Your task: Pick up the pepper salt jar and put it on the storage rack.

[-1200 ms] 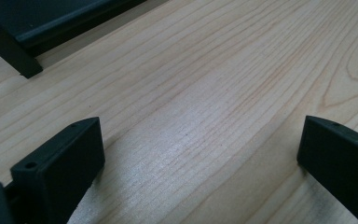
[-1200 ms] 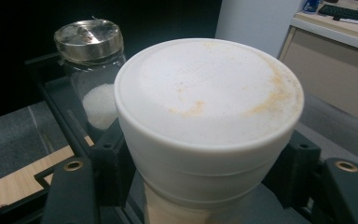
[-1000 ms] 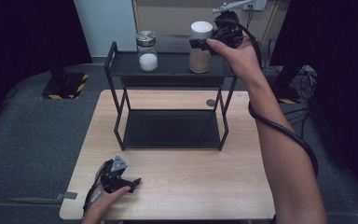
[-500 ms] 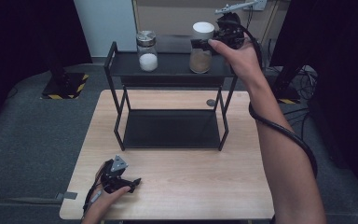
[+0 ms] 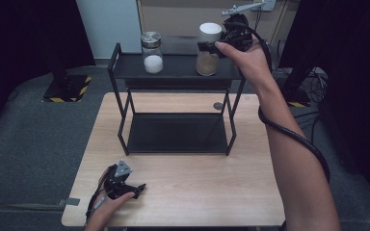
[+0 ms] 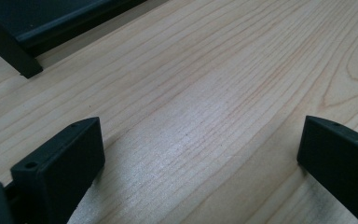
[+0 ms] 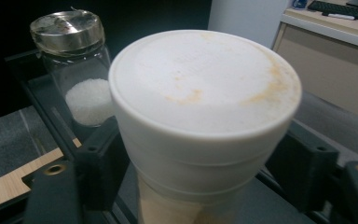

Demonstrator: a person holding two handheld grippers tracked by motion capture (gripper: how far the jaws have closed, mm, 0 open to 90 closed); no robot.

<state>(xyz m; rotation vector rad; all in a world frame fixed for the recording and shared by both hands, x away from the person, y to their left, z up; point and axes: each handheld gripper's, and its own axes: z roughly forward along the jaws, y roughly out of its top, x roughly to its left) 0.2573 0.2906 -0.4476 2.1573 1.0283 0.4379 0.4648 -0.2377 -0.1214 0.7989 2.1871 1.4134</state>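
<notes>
A brown-filled jar with a white lid stands on the top shelf of a black two-tier rack. My right gripper reaches in from the right with one jaw on each side of the jar, just under the lid. Its jaws have just been opening, and a small gap shows at the right one. Left of it stands a glass jar with a metal lid and white grains. My left gripper rests open on the wooden table, with nothing between its jaws.
The rack's lower shelf is bare and takes up the table's middle. A small dark disc lies on the table behind the rack's right leg. A cable trails along the right forearm. Grey floor surrounds the table.
</notes>
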